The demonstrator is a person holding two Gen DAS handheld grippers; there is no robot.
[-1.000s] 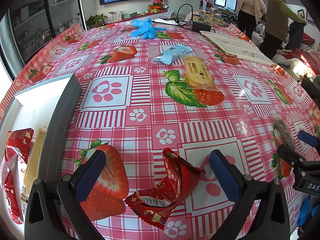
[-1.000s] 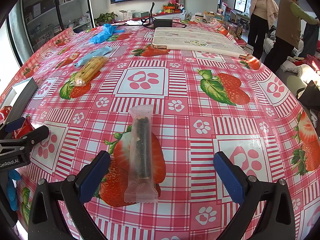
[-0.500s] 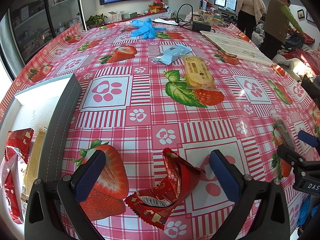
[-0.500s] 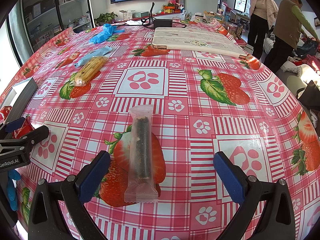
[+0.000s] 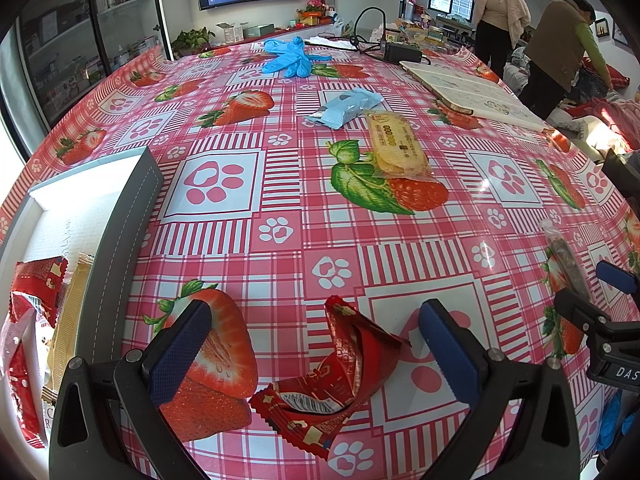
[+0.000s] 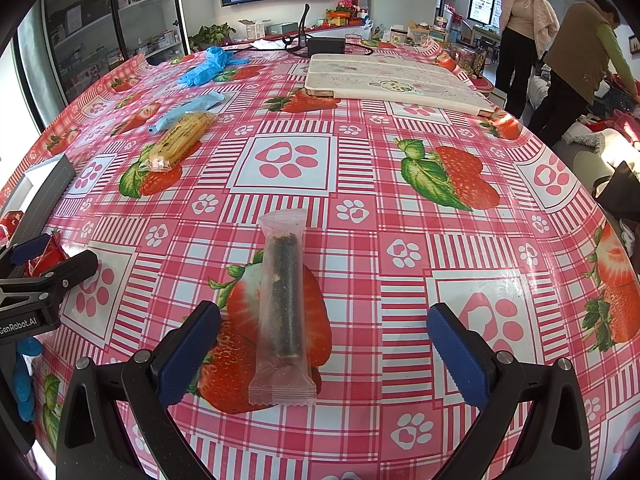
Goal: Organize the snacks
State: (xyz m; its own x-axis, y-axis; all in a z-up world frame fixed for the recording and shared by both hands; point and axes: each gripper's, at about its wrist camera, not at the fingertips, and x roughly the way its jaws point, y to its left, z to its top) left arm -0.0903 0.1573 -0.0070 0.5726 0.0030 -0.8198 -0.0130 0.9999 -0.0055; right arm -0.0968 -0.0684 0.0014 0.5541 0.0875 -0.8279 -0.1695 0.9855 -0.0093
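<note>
Two grippers hover over the counter point(image 5: 280, 184), fingers spread wide and holding nothing. At the left edge stands a grey-walled box point(image 5: 116, 236) with red and yellow packets inside. The left gripper point(image 5: 316, 344) straddles a crumpled red wrapper point(image 5: 340, 376) lying on the cloth. The right gripper point(image 6: 324, 348) frames a clear-wrapped dark bar point(image 6: 284, 304), nearer its left finger. Farther off lie a yellow cracker pack point(image 5: 396, 144) and, just beyond it, a blue pack point(image 5: 348, 106).
</note>
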